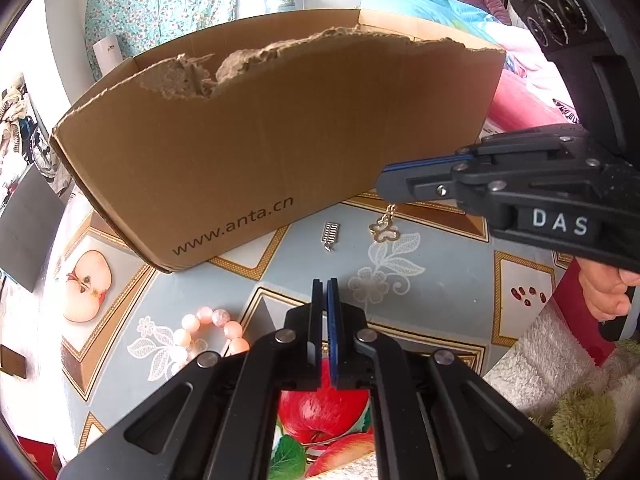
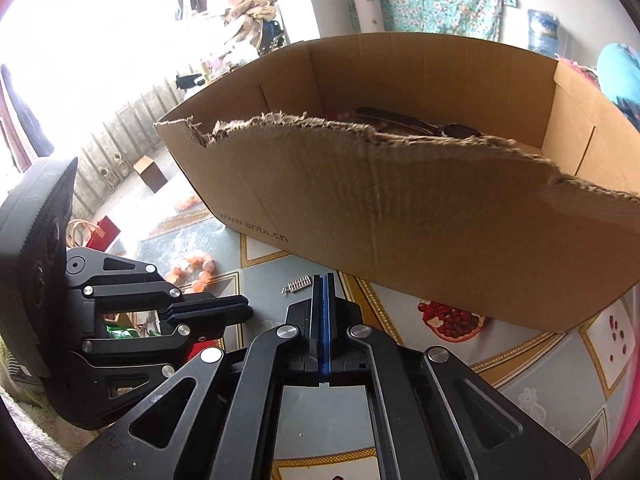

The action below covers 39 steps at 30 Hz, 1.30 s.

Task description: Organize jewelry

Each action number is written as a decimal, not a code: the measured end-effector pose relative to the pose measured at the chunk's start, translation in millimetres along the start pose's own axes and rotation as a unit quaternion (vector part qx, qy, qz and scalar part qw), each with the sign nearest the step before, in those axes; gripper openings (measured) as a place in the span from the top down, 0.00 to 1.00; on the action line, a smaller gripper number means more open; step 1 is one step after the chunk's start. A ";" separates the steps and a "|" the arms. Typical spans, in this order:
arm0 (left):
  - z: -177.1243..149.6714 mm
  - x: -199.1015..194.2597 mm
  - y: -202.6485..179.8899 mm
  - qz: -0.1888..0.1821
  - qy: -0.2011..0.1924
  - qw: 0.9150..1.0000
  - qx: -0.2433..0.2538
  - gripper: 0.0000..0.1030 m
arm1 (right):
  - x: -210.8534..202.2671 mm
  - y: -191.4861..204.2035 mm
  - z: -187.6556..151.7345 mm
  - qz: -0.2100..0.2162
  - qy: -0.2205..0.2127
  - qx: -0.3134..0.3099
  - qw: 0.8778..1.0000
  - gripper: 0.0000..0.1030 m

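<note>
Gold pendant lifted beside the cardboard box (image 1: 280,128), ready to go in.

The left gripper (image 1: 326,284), jaws pressed together on nothing, idles before the box; the right gripper (image 1: 390,184) pinches a gold pendant (image 1: 385,229), dangling just off the box's corner, likely bound inside. A silver clip (image 1: 330,236) and pink bead bracelet (image 1: 208,332) wait on the fruit-printed tablecloth (image 1: 440,280); beyond the box, a floral curtain (image 1: 160,4).
</note>
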<state>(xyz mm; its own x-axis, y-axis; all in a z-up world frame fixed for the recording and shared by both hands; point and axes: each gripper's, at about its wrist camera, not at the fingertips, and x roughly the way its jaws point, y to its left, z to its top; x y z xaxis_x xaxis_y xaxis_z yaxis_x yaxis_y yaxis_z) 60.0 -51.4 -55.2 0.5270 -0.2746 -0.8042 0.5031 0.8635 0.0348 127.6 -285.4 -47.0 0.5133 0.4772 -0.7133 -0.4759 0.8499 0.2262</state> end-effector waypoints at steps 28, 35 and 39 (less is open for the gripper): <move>17.7 10.4 -22.2 -0.044 -0.052 0.997 0.044 0.77 | -34.2 -25.9 -11.0 0.008 -0.027 0.077 0.997 1.00; 17.3 17.7 -26.9 -0.036 -0.050 0.996 0.061 0.77 | -32.7 -30.0 -13.2 0.011 -0.028 0.084 0.996 1.00; 19.0 20.1 -27.2 -0.038 -0.050 0.996 0.060 0.77 | -31.3 -31.0 -14.0 0.013 -0.028 0.086 0.996 1.00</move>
<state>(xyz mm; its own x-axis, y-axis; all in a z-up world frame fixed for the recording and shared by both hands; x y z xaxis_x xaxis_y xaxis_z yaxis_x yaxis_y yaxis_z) 69.9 -88.5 -61.0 0.5467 -0.3833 -0.7445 0.6195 0.7833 0.0516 116.3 -329.8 -41.0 0.5434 0.5075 -0.6687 -0.3633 0.8603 0.3577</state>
